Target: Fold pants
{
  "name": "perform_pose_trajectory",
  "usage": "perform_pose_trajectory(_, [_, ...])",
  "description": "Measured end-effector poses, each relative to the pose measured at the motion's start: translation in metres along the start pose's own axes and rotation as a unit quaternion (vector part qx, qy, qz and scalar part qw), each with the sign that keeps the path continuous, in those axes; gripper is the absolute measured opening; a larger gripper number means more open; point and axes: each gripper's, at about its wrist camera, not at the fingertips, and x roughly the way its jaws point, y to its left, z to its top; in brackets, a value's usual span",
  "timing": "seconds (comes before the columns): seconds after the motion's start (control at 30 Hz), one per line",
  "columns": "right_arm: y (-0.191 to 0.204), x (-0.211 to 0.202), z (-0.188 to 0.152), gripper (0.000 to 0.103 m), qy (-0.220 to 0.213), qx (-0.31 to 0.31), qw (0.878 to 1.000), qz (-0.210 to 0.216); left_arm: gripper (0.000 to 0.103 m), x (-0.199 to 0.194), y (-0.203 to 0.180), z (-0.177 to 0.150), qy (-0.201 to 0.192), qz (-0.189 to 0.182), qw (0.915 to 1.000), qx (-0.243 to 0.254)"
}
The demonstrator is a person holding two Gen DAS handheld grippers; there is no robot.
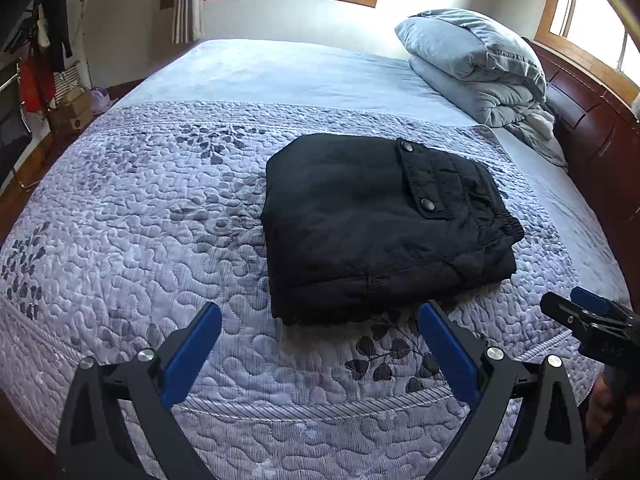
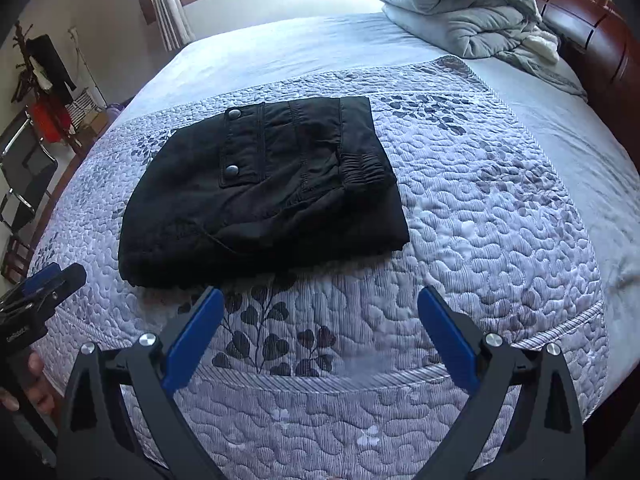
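Left wrist: black pants (image 1: 384, 224) folded, frame centre, on bed quilt (image 1: 140, 220).
My left hand-held gripper (image 1: 320, 320) and right hand-held gripper (image 2: 320, 304): both released, empty.

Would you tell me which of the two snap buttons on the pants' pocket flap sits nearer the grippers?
The lower snap, at the flap's corner nearest the elastic waistband; the other snap sits at the flap's far end, toward the window.
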Motion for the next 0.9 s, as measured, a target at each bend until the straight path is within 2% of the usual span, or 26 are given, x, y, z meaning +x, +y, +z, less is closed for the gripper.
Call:
perform_pose_trajectory(0.1, [-0.003,0.003,0.0,0.097,0.001,-0.006,1.0,-0.021,0.099,0.011,0.004,-0.001,0.007,0.031,0.9995,0.002])
perform_pose_trajectory(0.17, [-0.007,0.006,0.001,0.097,0.004,-0.004,1.0,-0.024,0.099,0.016,0.007,-0.001,0.008,0.036,0.9993,0.0])
perform_pose_trajectory(0.53, [-0.006,0.018,0.005,0.097,0.014,-0.016,0.999,-0.039,0.099,0.033,0.002,0.003,0.025,0.025,0.9994,0.005])
perform_pose_trajectory(0.67, [-0.005,0.02,0.005,0.097,0.022,-0.019,0.999,-0.031,0.099,0.036,-0.001,0.002,0.034,0.024,0.9991,0.012])
perform_pose_trajectory(0.9, [0.0,0.016,0.007,0.097,0.016,-0.03,0.999,-0.038,0.099,0.036,-0.001,0.004,0.033,0.016,0.9993,0.009])
